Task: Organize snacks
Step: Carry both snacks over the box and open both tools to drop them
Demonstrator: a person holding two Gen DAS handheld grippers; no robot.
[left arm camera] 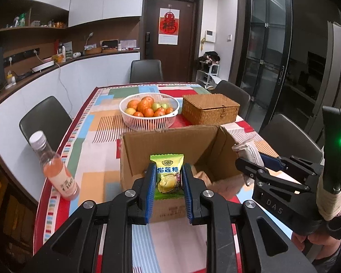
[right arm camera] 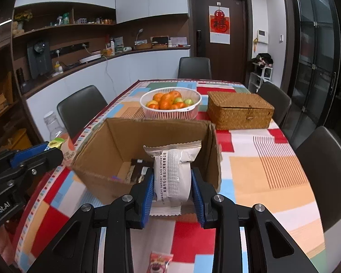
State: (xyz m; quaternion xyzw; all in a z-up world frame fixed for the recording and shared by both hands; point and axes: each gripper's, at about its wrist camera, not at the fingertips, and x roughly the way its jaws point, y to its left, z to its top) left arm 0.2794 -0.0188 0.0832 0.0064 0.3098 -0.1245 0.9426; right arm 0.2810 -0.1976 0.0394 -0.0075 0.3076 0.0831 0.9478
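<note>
Left tool pinches a green candy packet, upright at lower centre of its view. Right tool pinches a white snack pouch, long axis standing. Open cardboard box sits directly beyond both, mouth up on the counter. Neither tool looks clearly nearer. Further back: fruit basket.

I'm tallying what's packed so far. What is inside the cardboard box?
In the cardboard box, the right wrist view shows a dark packet lying on the floor. The near wall and the white packet in the right gripper cover the rest.
</note>
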